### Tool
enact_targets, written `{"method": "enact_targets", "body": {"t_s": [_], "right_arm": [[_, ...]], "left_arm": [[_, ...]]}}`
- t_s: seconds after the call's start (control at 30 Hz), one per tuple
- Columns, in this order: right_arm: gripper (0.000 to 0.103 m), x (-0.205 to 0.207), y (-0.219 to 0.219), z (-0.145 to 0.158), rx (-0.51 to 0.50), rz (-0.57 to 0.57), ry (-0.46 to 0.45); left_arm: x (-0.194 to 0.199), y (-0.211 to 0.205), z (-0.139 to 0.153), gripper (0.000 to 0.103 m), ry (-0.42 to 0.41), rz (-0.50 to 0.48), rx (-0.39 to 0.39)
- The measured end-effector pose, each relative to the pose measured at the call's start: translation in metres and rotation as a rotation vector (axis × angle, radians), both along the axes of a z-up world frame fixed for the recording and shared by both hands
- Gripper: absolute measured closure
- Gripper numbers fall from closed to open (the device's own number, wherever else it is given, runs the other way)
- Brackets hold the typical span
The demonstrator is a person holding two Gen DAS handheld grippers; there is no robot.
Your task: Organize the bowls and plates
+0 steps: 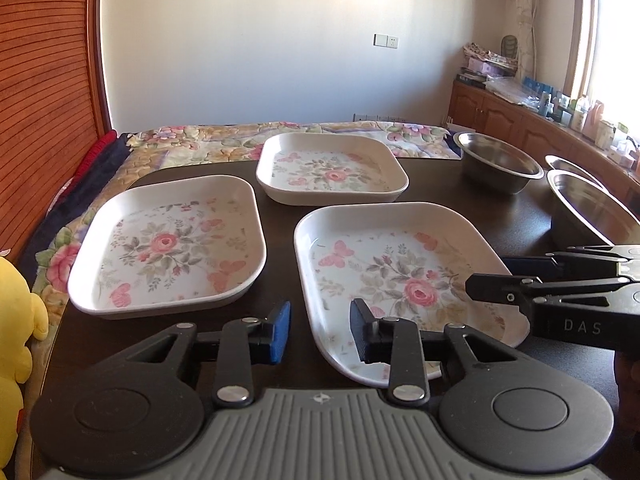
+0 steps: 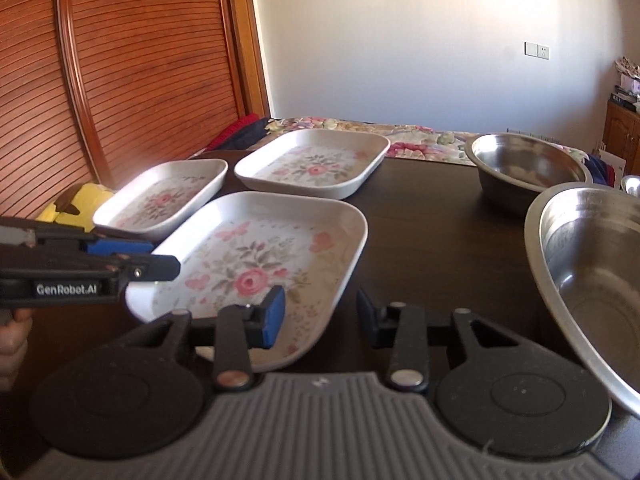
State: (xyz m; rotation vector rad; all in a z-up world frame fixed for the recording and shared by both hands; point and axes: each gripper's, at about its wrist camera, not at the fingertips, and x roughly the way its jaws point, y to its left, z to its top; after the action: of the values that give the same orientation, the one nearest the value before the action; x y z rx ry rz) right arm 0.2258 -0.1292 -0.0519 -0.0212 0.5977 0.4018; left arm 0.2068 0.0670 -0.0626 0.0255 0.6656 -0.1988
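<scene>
The nearest floral plate point(image 1: 400, 280) is set at the front of the dark table point(image 1: 460, 184), with both grippers brought to its near edge from opposite sides. The left gripper point(image 1: 320, 330) is angled downward over the plate's near left rim; one finger point(image 1: 362, 334) is seen above the plate's inside, the blue-padded finger point(image 1: 278, 332) outside the rim over the table. A narrow gap is left between the jaws, and the pads are not seen pressing on the rim.

The right gripper point(image 2: 320, 316) is likewise tilted downward at the plate's near right rim point(image 2: 340, 280), its blue-padded finger point(image 2: 274, 316) above the plate's inside and its other finger point(image 2: 366, 316) over the table. Its jaws are also narrowly parted, with the rim between them and no firm contact visible.

"DAS" can be read on the right gripper's body in the left wrist view; "GenRobot.AI" can be read on the left gripper's body in the right wrist view, where part of a hand point(image 2: 12, 344) is seen beneath it.

Two more floral plates point(image 1: 168, 244) point(image 1: 332, 168) lie behind. Steel bowls point(image 1: 500, 164) point(image 2: 592, 280) stand to the right. A yellow plush toy point(image 1: 16, 320) is seen beside the table.
</scene>
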Motion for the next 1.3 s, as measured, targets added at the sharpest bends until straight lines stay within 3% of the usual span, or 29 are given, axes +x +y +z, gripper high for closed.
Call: {"method": "enact_targets", "body": {"t_s": [0.1, 0.2, 0.5, 1.3], "right_arm": [[0.065, 0.003, 0.000, 0.000, 0.006, 0.001, 0.010], [0.072, 0.005, -0.001, -0.001, 0.007, 0.004, 0.021], [0.074, 0.003, -0.007, 0.000, 0.046, 0.011, 0.032], [0.077, -0.073, -0.007, 0.009, 0.069, 0.052, -0.013]], "left_arm": [[0.002, -0.001, -0.001, 0.081, 0.005, -0.012, 0.005], [0.002, -0.002, -0.004, 0.081, 0.006, -0.027, 0.015], [-0.007, -0.003, 0.001, 0.081, -0.001, -0.018, 0.011], [-0.108, -0.001, 0.010, 0.081, -0.034, 0.004, 0.001]]}}
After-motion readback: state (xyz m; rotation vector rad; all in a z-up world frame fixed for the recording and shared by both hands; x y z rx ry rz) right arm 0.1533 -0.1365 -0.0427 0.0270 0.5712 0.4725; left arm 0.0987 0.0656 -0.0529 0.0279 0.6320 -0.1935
